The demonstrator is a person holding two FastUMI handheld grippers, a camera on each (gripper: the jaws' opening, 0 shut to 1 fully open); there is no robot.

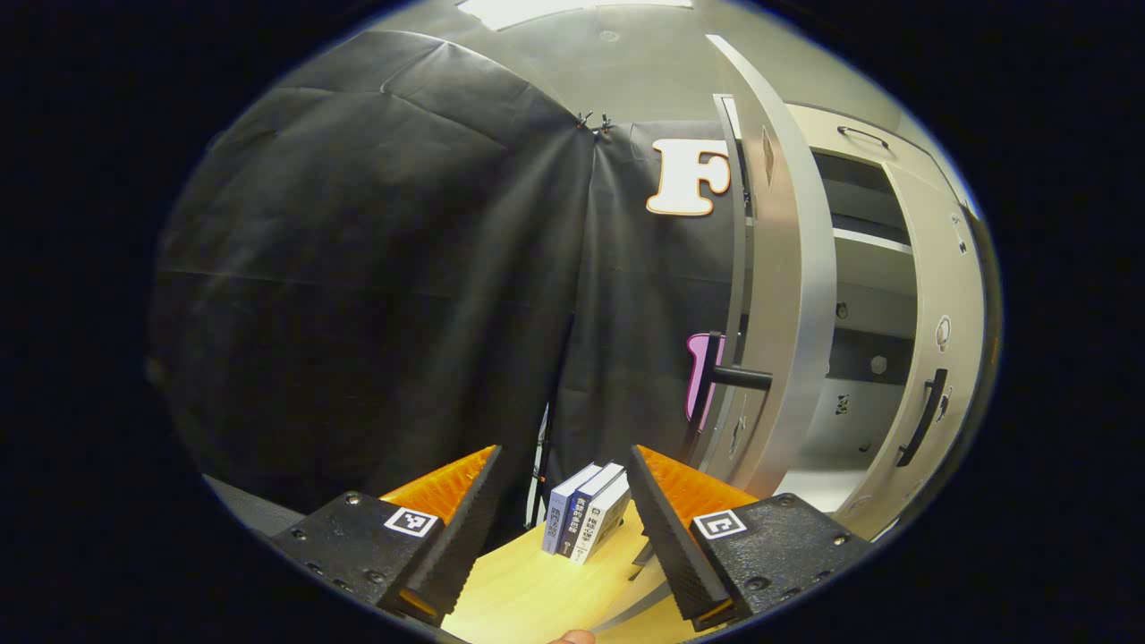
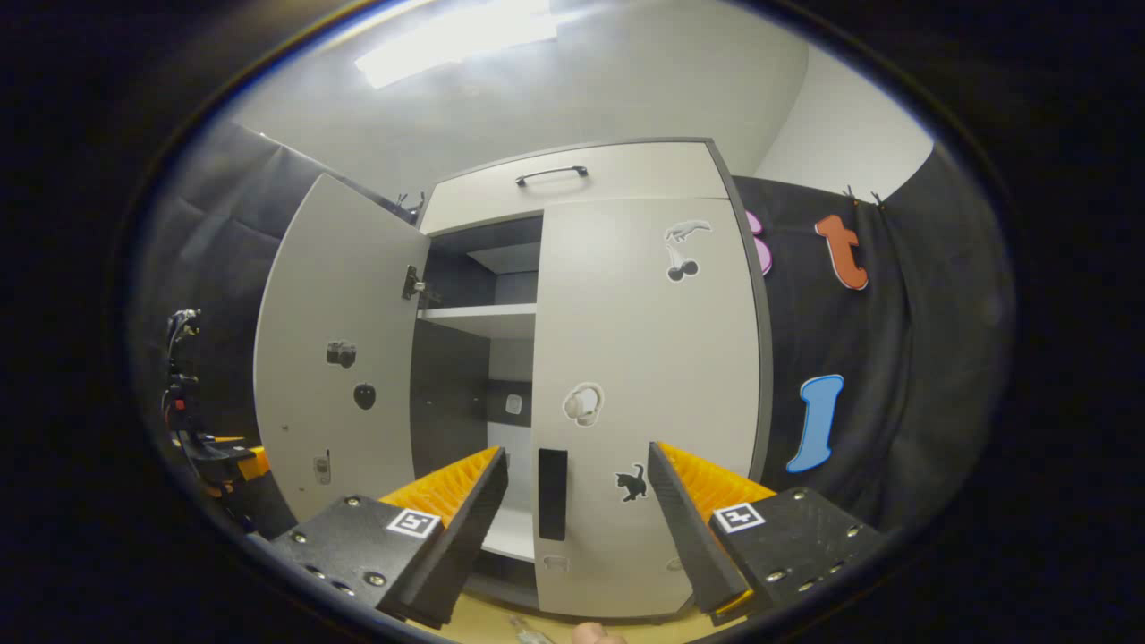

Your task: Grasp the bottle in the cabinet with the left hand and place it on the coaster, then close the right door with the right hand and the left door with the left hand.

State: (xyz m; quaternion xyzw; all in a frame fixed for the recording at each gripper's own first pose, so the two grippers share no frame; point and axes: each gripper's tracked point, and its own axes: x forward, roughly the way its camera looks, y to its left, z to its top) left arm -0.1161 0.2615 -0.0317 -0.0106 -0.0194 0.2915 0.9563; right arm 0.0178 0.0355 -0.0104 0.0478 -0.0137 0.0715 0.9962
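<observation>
Both claws gape empty: left claw (image 1: 565, 528) over the pale wooden counter (image 1: 519, 595) before three upright books (image 1: 586, 512); right claw (image 2: 577, 528) just before the closed right grey cabinet door (image 2: 648, 358). Beyond, the left grey door (image 2: 335, 358) stands open.

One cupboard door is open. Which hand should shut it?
Probably the left. The open left door stands close beside the left gripper, with its handle near the fingers. The right gripper faces the shut right door.
</observation>
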